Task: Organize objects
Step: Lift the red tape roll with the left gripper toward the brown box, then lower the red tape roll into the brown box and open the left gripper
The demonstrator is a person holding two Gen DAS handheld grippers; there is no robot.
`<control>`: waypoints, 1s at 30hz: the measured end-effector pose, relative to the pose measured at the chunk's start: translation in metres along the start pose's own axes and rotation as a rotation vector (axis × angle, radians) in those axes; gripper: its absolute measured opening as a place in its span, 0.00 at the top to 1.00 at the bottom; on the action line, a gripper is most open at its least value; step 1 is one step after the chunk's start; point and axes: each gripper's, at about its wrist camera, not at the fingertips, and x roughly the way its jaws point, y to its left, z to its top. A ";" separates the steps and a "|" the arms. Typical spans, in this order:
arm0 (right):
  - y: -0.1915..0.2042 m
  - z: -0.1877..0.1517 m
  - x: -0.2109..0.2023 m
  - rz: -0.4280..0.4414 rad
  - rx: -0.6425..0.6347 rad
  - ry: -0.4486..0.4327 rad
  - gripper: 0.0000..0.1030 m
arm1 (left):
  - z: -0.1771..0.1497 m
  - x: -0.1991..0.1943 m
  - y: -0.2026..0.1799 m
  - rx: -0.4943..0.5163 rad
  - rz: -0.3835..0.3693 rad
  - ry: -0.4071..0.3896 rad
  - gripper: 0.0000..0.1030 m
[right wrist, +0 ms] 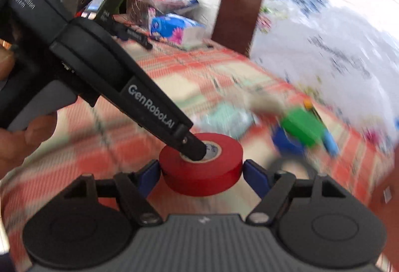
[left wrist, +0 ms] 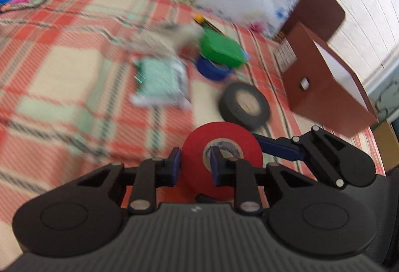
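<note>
Right wrist, red tape roll (right wrist: 202,167) between spread jaws

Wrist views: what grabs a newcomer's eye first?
The red tape roll at bottom centre, on the plaid tablecloth. The left gripper has one finger in the roll's core and the other outside its wall, while the right gripper straddles the whole roll with its pads just clear. Behind lie a black tape roll and an open brown box at the right.
</note>
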 end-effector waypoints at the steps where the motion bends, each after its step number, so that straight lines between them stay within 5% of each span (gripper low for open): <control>1: -0.003 -0.012 -0.008 -0.007 0.017 0.013 0.27 | -0.008 0.005 -0.011 0.015 -0.011 0.012 0.73; 8: -0.044 -0.075 -0.067 -0.116 0.234 -0.006 0.28 | -0.012 0.030 -0.112 0.211 -0.060 0.049 0.73; 12: -0.082 -0.072 -0.113 -0.299 0.235 -0.147 0.28 | 0.034 0.022 -0.182 0.324 -0.129 -0.058 0.73; 16: -0.145 -0.049 -0.139 -0.424 0.255 -0.250 0.28 | 0.085 0.039 -0.242 0.429 -0.106 -0.166 0.69; 19: -0.206 -0.032 -0.122 -0.381 0.357 -0.231 0.28 | 0.119 0.080 -0.252 0.420 -0.037 -0.168 0.69; 23: -0.261 -0.028 -0.077 -0.258 0.448 -0.132 0.27 | 0.139 0.130 -0.245 0.358 0.035 -0.071 0.69; 25: -0.272 -0.028 -0.060 -0.235 0.454 -0.073 0.27 | 0.136 0.140 -0.242 0.361 0.044 -0.056 0.69; 30: -0.264 -0.034 -0.062 -0.286 0.412 -0.099 0.25 | 0.128 0.132 -0.254 0.417 0.042 -0.092 0.68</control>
